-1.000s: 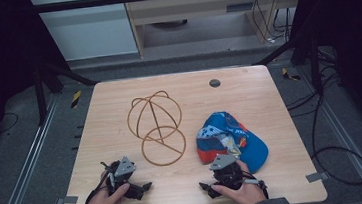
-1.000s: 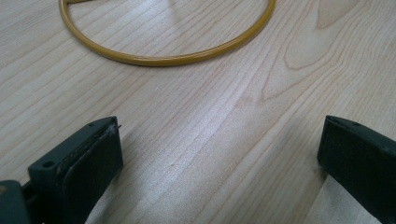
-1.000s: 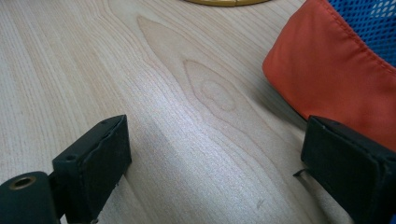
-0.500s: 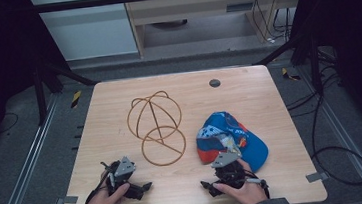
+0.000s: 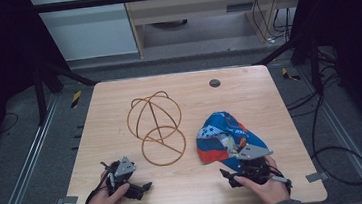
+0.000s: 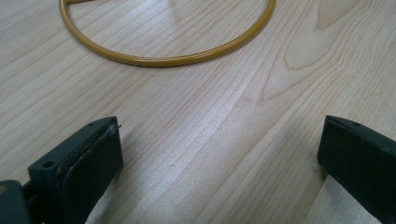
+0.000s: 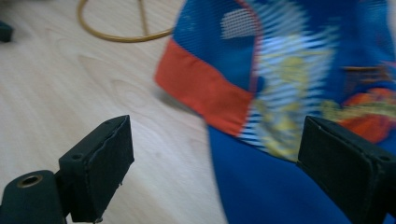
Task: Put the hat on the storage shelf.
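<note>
Right gripper (image 7: 215, 168) had jaws spread wide, empty, right at the near edge of the blue, red and white patterned fabric cap (image 5: 225, 138) lying on the light wooden table (image 5: 248, 95). Left gripper (image 6: 219, 163) also spread wide, empty, near the gold wire dome-shaped hat stand (image 5: 156, 127).

Blue patterned cap (image 5: 221, 137) beside wire stand (image 5: 156, 126)

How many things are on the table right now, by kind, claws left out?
Caps: 1, the blue and red cap in front of the open right claw
Wire frames: 1, the yellow wire frame at mid-table
Small dark round discs: 1, the disc near the far edge
Total: 3
</note>
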Demonstrator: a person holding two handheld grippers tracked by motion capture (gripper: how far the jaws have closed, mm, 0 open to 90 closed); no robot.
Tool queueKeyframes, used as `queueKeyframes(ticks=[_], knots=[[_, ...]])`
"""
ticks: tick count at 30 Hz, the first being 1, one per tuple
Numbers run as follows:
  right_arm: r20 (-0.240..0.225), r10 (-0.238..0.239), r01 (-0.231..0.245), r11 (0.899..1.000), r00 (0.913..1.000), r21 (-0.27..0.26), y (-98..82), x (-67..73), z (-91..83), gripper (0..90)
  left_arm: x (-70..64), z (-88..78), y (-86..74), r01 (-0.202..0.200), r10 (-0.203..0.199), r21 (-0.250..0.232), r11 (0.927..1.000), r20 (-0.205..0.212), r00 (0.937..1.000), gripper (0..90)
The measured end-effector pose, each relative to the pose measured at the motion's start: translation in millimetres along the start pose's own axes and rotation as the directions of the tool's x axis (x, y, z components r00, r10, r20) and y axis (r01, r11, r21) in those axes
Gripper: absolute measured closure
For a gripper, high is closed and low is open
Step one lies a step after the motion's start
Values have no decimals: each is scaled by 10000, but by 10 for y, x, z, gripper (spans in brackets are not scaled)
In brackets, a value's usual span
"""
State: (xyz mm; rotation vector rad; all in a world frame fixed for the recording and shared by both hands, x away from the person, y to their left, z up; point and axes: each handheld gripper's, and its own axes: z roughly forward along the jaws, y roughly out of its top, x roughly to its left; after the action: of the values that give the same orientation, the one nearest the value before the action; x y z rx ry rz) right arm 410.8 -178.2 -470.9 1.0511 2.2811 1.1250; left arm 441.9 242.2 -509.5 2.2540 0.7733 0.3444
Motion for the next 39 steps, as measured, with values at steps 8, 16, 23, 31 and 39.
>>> queueKeyframes(ticks=[8,16,23,31,39], knots=[[608,8,-35,9991,9982,431,86,-256,-230,97,-3,2,0,39,-39,-31,10000,2,10000,0],[834,-370,241,9882,9958,1513,242,-408,-275,124,-1,1,0,14,-14,-17,10000,6,10000,0],[671,-748,560,9671,9949,2483,463,-511,-255,139,-1,1,0,12,-12,-13,10000,6,10000,0],[303,-937,809,9527,9951,2928,730,-562,-234,158,-1,1,0,15,-15,-14,10000,6,10000,0],[3,-983,929,9418,9952,3230,862,-597,-128,189,-1,0,-1,11,-11,-12,10000,8,10000,0]])
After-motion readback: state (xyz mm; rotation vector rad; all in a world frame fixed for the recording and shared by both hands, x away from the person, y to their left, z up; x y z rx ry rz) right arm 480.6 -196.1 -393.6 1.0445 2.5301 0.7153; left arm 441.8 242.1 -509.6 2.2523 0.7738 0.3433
